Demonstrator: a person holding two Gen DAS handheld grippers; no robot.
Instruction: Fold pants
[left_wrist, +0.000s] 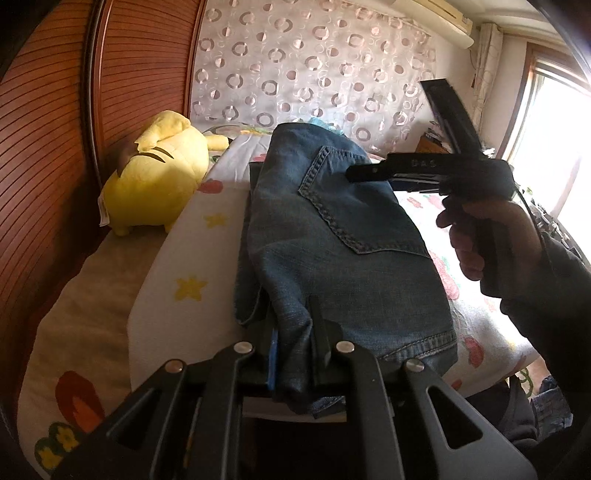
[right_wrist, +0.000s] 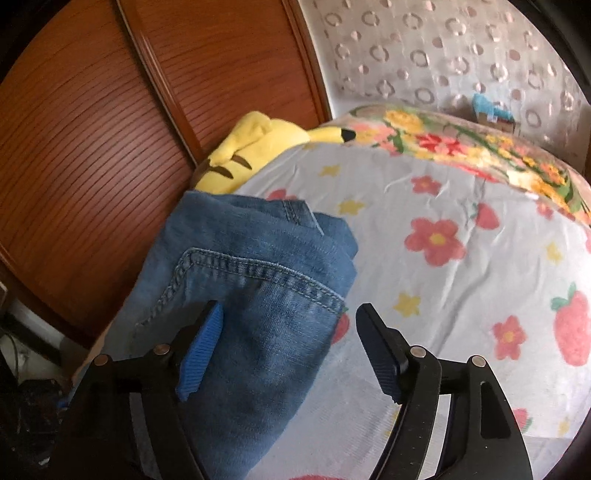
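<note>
While the left gripper (left_wrist: 295, 350) pinches folded denim pants (left_wrist: 332, 236) — stitched pocket up — the right gripper (right_wrist: 288, 347) gapes wide.

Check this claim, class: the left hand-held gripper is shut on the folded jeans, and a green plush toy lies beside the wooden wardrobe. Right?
Wrong only in colour: the plush toy is yellow, as the left wrist view shows. The left hand-held gripper is shut on the jeans.

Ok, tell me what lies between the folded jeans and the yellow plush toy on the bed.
Only bare flowered sheet lies between the jeans and the plush toy; the left wrist view shows it. In the right wrist view the jeans cover that stretch.
</note>
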